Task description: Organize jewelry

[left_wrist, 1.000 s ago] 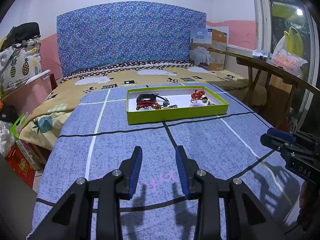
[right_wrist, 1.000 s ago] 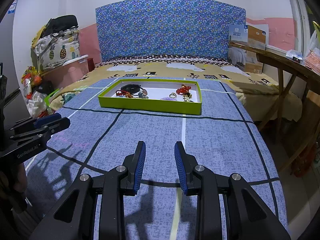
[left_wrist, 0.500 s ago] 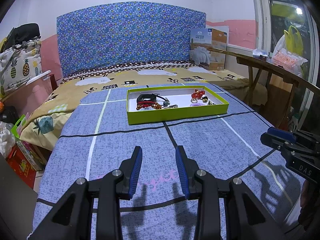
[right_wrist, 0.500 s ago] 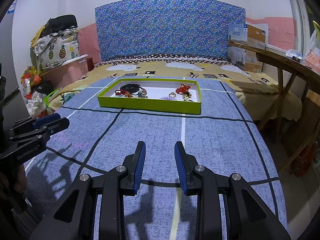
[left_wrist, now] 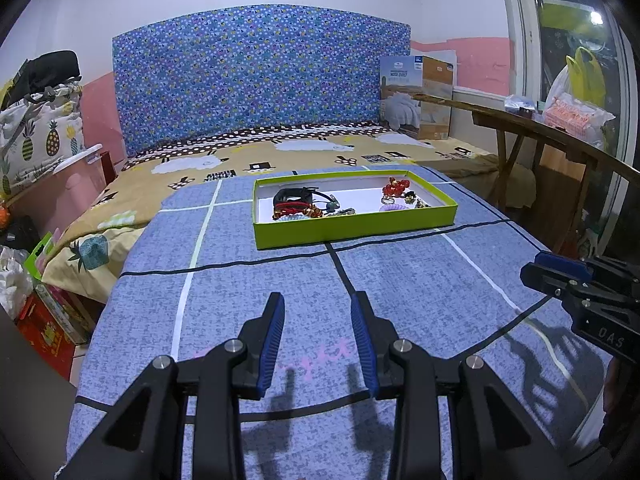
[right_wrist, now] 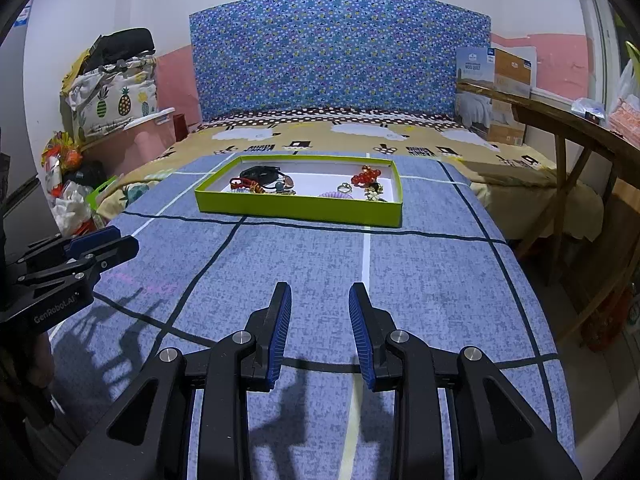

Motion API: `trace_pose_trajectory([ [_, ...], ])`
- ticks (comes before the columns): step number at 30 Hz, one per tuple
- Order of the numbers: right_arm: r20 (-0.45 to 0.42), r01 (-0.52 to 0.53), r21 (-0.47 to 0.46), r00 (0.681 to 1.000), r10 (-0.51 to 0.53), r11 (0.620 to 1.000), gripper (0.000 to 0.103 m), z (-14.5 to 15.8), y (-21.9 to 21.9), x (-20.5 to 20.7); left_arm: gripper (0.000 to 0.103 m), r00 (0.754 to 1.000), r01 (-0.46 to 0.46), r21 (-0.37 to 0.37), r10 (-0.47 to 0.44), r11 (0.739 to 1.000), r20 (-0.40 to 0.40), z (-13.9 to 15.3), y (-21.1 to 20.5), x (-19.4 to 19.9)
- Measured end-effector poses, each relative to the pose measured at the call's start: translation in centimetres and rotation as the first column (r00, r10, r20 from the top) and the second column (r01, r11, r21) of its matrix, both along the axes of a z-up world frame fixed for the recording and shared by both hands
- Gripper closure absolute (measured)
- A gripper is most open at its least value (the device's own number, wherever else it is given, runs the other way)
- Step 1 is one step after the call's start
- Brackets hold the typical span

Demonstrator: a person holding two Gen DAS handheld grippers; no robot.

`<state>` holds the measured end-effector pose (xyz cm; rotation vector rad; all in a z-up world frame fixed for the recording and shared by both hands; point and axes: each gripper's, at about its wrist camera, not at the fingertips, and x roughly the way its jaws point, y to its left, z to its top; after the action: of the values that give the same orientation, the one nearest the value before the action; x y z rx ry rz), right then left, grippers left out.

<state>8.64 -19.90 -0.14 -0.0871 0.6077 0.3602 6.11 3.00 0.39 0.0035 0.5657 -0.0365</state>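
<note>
A shallow lime-green tray [left_wrist: 352, 229] [right_wrist: 296, 207] with a white floor sits on the blue patterned bed cover, well ahead of both grippers. It holds a tangle of black and red bands [left_wrist: 294, 200] [right_wrist: 260, 176] at its left, a red bead cluster [left_wrist: 396, 187] [right_wrist: 366, 176] and small rings and trinkets at its right. My left gripper [left_wrist: 318, 300] is open and empty, low over the cover. My right gripper [right_wrist: 320, 290] is open and empty too. Each gripper shows at the edge of the other's view: the right one [left_wrist: 560, 272], the left one [right_wrist: 100, 240].
A blue floral headboard [left_wrist: 260, 80] stands behind the bed. A wooden table [right_wrist: 560, 120] with a cardboard box [right_wrist: 508, 80] runs along the right. Bags and boxes [left_wrist: 40, 132] are piled left of the bed. The bed's edges drop off on both sides.
</note>
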Motion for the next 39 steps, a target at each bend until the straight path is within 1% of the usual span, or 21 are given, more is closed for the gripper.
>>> trace_pose_trajectory([
  [11,-0.003,-0.001,-0.002,1.0,0.001,1.0,0.072,0.03,0.21,-0.12,0.067,1.0,-0.006,0.005,0.006,1.0,-0.001,-0.11,0.0,-0.02],
  [32,-0.002,-0.001,-0.005,1.0,0.001,1.0,0.072,0.08,0.21,-0.17,0.067,1.0,-0.013,-0.013,0.013,1.0,-0.014,-0.34,-0.08,-0.05],
  [39,-0.001,-0.001,-0.005,1.0,0.001,1.0,0.072,0.14,0.24,-0.16,0.067,1.0,-0.017,0.007,0.017,1.0,-0.006,-0.57,-0.19,-0.13],
])
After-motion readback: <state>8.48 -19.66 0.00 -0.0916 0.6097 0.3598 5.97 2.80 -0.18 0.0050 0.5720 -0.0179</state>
